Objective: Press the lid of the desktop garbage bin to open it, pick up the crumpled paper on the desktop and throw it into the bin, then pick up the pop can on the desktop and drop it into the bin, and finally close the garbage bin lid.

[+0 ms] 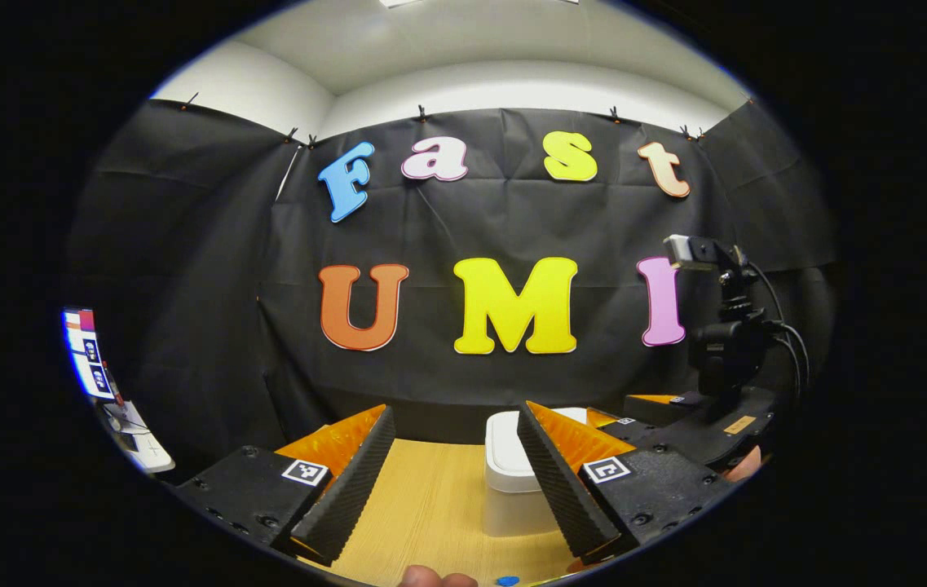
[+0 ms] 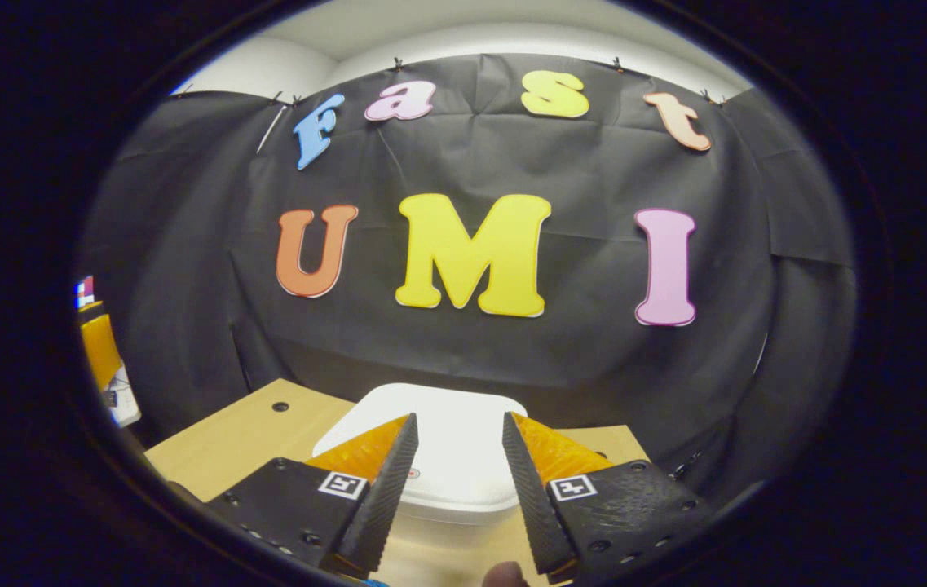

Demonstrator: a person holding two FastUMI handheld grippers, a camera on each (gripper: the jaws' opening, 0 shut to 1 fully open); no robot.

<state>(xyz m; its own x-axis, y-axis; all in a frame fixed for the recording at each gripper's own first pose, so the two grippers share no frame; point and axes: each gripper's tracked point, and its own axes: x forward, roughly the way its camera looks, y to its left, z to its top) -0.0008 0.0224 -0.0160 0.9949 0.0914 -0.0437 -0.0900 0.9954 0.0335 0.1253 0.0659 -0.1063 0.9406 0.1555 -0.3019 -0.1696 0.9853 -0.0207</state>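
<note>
While the bin [image 2: 439, 456] lid sits closed, right gripper [image 2: 452, 452] hovers above it, fingers spread, empty; best clench them and press squarely down; left gripper [image 1: 455, 456] likewise released

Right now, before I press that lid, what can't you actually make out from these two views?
- Bin, left gripper view: its right side is hidden behind that gripper's own finger.
- Bin lid, right gripper view: both sides covered by the right gripper; contact cannot be judged.
- Small blue thing, left gripper view: cut by the bottom edge, unidentifiable.
</note>
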